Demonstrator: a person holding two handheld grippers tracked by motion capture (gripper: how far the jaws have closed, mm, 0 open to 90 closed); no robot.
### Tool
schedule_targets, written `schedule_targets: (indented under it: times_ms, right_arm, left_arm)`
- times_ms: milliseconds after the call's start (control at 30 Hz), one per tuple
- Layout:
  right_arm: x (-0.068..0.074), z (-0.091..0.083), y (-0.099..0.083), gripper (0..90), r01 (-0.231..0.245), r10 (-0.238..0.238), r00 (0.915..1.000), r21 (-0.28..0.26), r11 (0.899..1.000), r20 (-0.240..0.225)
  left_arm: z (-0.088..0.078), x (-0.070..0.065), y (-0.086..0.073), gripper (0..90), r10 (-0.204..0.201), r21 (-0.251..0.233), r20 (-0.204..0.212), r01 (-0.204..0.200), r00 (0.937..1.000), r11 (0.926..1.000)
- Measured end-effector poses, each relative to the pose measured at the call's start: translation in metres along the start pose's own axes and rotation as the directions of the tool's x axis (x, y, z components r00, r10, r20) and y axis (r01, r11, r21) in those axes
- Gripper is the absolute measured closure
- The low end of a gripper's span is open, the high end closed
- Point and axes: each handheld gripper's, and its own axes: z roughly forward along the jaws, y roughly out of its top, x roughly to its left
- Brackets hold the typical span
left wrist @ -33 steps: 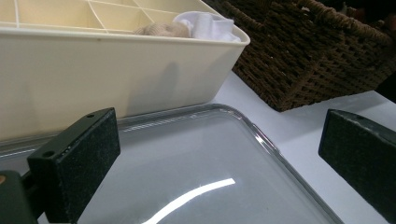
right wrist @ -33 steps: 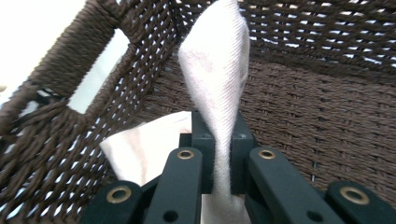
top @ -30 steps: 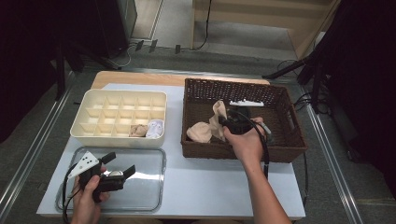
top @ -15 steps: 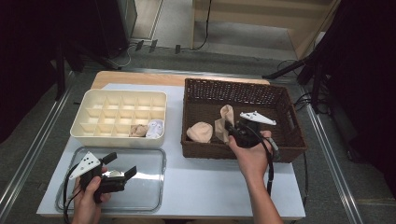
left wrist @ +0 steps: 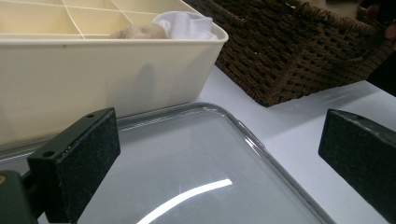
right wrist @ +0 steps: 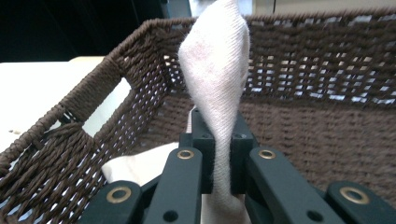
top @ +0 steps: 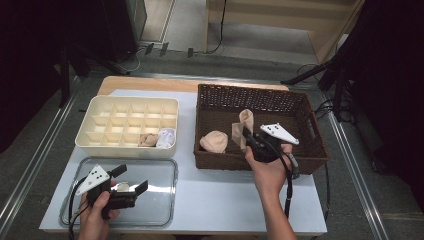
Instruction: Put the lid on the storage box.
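Inside the brown wicker basket (top: 306,116), the right gripper (top: 245,136) has its jaws clamped together on a pale beige sock (right wrist: 215,84), which is pinched flat between the pads and stands up above them in a tall, narrowing fold. Just ahead of that gripper rises the basket's far wall, and off to its left side is a corner with a handle opening; the sock's tip reaches about as high as the rim. Beside the gripper, toward the basket's left end, a rolled beige sock (top: 214,141) lies on the basket floor, apart from the held one. Well away to the left, the left gripper (top: 129,181) sits low over a clear plastic tray (top: 165,200) with its jaws wide apart and nothing between them. Straight ahead of those open jaws stands the near wall of a cream divided box (left wrist: 93,74), close to the tray's edge, with a tan sock (left wrist: 137,31) and a white sock (left wrist: 187,24) in its nearest compartments. To the right of the left gripper, bare white tabletop (top: 220,195) lies open between tray and basket.
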Motion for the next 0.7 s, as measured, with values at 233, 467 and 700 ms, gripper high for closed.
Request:
schedule_targets:
  times_ms: [233,467,700]
  right_arm:
    - [0.002,-0.005,0.001,86.4,0.006,-0.006,1.0000,-0.065,0.998,0.002]
    - [0.001,-0.014,0.004,86.5,0.006,-0.006,1.0000,-0.107,0.994,0.004]
    - [0.002,-0.027,0.009,86.5,-0.019,0.017,0.9997,-0.128,0.992,-0.017]
  left_arm:
    - [0.001,-0.001,-0.001,0.0,0.004,0.004,-0.002,-0.004,1.0000,1.0000]
    - [0.001,-0.001,-0.001,0.0,0.008,0.008,0.000,-0.008,1.0000,0.9999]
    - [0.002,-0.003,-0.002,0.0,0.015,0.011,0.000,-0.015,0.9999,0.9998]
